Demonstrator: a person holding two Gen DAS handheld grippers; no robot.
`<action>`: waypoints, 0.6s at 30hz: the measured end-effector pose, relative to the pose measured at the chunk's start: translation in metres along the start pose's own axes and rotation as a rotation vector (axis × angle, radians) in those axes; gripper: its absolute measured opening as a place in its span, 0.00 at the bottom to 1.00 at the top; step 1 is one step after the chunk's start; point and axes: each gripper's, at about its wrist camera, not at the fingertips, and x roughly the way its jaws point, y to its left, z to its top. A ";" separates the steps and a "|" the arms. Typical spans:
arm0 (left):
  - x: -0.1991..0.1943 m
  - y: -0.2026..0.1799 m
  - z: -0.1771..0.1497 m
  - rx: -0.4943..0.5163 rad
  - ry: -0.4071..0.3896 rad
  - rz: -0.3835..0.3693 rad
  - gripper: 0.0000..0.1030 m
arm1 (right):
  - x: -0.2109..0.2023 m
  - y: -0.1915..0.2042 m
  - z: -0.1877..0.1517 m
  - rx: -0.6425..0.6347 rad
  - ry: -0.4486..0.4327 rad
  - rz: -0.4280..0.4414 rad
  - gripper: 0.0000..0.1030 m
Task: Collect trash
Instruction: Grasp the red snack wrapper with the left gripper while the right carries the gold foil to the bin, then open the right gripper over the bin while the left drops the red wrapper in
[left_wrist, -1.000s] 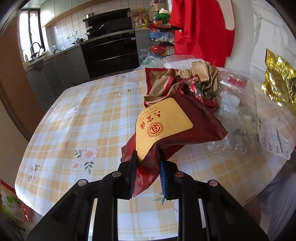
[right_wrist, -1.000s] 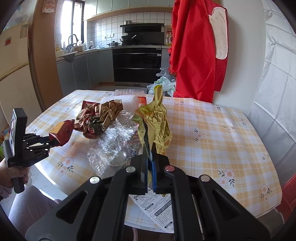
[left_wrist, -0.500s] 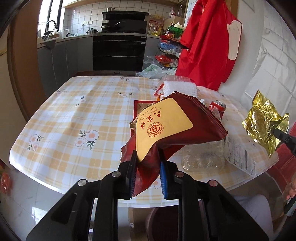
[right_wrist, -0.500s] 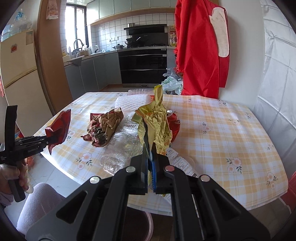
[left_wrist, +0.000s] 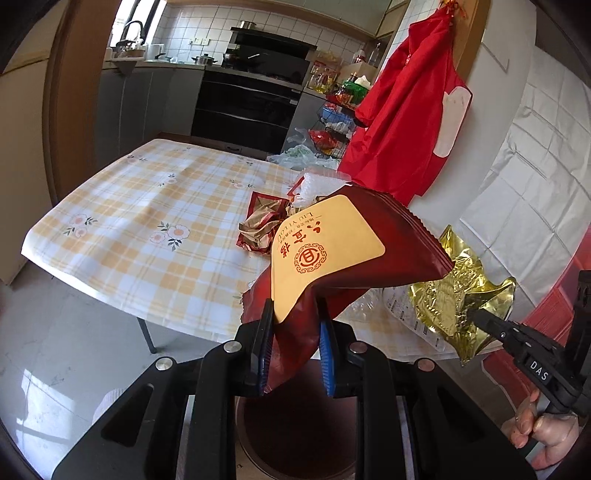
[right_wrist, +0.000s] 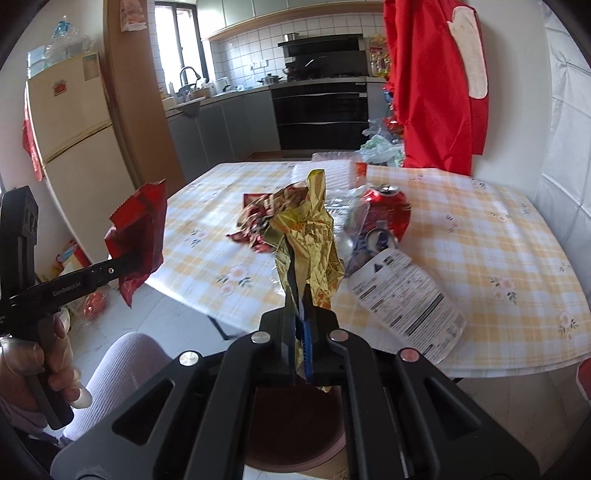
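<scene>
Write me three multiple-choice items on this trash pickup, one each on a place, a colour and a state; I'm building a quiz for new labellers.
1. Where does the crushed red can lie?
A. on the checked table
B. on the floor
C. in the sink

2. What colour is the wrapper in the right gripper?
A. blue
B. gold
C. white

3. How does the left gripper stand?
A. open and empty
B. resting on the table
C. shut on the dark red packet

Key:
1 A, the can rests on the cloth beside the clear plastic.
2 B, shiny gold foil rises from the shut jaws.
3 C, both pads press the packet's lower end.
</scene>
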 end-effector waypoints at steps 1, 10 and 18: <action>-0.005 0.000 -0.003 0.000 -0.006 0.000 0.21 | -0.001 0.003 -0.002 -0.003 0.004 0.005 0.07; -0.013 0.001 -0.006 0.012 -0.019 0.004 0.21 | 0.012 0.016 -0.014 -0.008 0.081 0.074 0.14; -0.004 0.002 -0.009 0.020 0.008 0.005 0.21 | 0.020 0.018 -0.018 -0.013 0.091 0.085 0.30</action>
